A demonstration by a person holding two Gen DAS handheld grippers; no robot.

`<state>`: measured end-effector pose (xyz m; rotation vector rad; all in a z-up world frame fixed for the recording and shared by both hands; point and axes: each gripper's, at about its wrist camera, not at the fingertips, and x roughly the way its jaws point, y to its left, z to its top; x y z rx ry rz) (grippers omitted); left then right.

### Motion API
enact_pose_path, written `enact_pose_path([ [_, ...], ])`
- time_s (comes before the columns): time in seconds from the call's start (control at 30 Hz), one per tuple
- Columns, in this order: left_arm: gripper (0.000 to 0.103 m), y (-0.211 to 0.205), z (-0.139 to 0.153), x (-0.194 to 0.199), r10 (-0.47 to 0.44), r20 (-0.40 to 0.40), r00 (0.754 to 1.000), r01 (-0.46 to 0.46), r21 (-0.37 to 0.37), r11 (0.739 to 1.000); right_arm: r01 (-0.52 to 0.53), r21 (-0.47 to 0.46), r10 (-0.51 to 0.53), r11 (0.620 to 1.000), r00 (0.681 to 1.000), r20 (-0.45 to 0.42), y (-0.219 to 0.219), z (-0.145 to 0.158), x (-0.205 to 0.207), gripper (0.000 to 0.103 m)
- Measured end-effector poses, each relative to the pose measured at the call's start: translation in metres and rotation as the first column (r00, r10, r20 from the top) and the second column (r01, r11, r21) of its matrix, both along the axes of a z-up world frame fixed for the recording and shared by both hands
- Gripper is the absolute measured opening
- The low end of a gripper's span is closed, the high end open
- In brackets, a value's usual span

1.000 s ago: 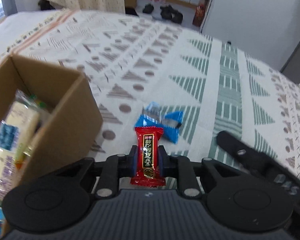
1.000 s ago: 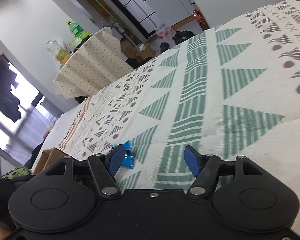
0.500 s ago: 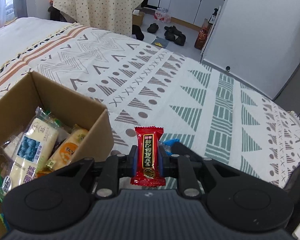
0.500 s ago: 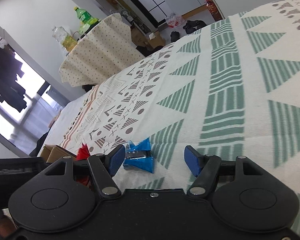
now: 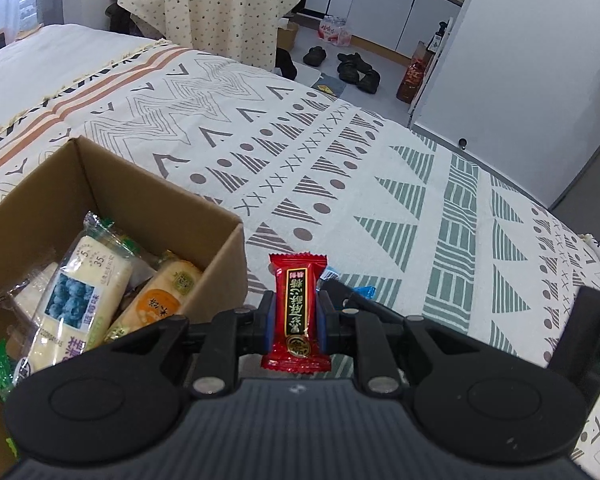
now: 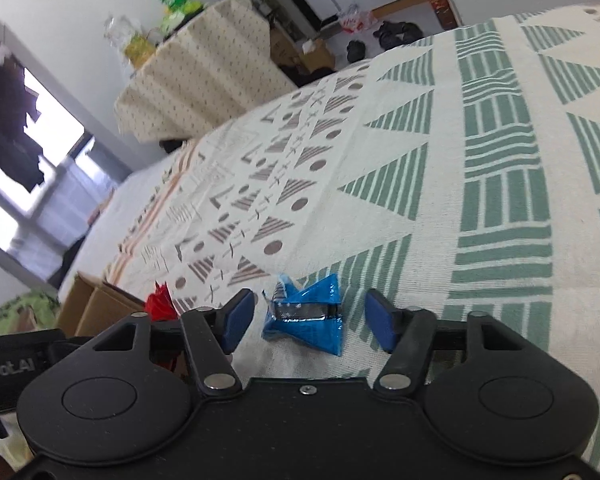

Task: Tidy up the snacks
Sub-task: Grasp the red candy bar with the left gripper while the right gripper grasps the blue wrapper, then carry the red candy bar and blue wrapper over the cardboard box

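Note:
My left gripper (image 5: 296, 316) is shut on a red candy wrapper (image 5: 298, 308) and holds it upright above the bed, just right of the cardboard box (image 5: 216, 252). The box holds several wrapped snacks, among them a blueberry bar (image 5: 76, 300) and an orange bar (image 5: 156, 304). My right gripper (image 6: 306, 320) is open, its jaws on either side of a blue candy wrapper (image 6: 306, 318) that lies on the bedspread. The red candy (image 6: 160, 304) and the box (image 6: 96, 308) show at the left of the right wrist view. The blue candy (image 5: 362, 290) is mostly hidden in the left wrist view.
The patterned bedspread (image 5: 380, 184) covers the bed. Beyond the far edge are shoes (image 5: 356, 68) on the floor, a table under a dotted cloth (image 5: 216, 4) and a white wall (image 5: 532, 52). The right gripper's body (image 5: 596, 332) sits close at right.
My left gripper has risen with the red candy and the box interior has come into view. My right gripper has moved in around the blue candy.

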<state>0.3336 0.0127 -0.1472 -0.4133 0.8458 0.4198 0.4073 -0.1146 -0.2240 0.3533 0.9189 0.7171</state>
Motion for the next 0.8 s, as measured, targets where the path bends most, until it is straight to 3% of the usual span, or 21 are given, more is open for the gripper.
enact_pose_path([
  [0.03, 0.019, 0.000, 0.000, 0.000, -0.001, 0.000, 1.000, 0.001, -0.002, 1.000, -0.016, -0.020, 0.015, 1.000, 1.000, -0.007, 0.003, 0.000, 0.001, 0.037],
  [0.2, 0.019, 0.000, 0.002, -0.002, -0.007, -0.001, 1.000, 0.007, -0.013, 1.000, -0.018, -0.045, 0.017, 0.999, 1.000, -0.022, -0.002, 0.008, -0.010, 0.034],
  [0.47, 0.019, -0.003, 0.010, -0.018, -0.050, 0.006, 0.999, 0.050, -0.053, 0.997, 0.121, -0.045, -0.123, 0.992, 0.992, -0.032, -0.051, 0.030, -0.043, 0.033],
  [0.67, 0.019, 0.000, 0.035, -0.038, -0.075, 0.039, 0.996, 0.079, -0.093, 0.993, 0.212, -0.022, -0.213, 0.977, 0.977, -0.003, -0.074, 0.053, -0.073, 0.033],
  [0.8, 0.019, 0.000, 0.057, -0.049, -0.108, 0.068, 0.992, 0.113, -0.078, 0.990, 0.254, -0.001, -0.254, 0.967, 0.967, 0.019, -0.081, 0.073, -0.091, 0.033],
])
